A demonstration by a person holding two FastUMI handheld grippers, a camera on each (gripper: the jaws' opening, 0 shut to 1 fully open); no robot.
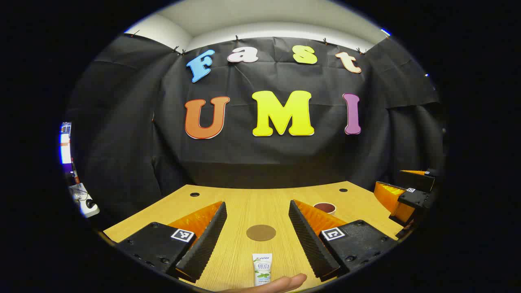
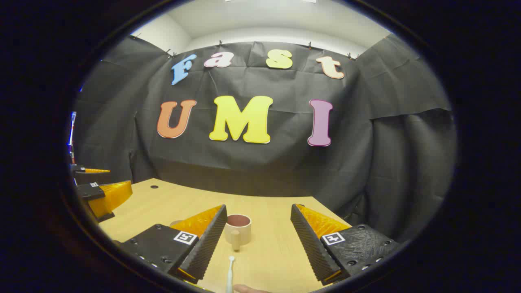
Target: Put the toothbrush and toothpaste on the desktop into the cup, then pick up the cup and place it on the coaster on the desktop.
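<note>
Both claws gape wide; the soft, light toothpaste near the coaster suits a mid-tube pinch.

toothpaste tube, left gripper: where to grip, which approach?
Grip the toothpaste tube across its flat body, mid-length, probably from above. It lies flat on the desktop, lengthwise between the open fingers of the left gripper, so the jaws already straddle its narrow width.
</note>
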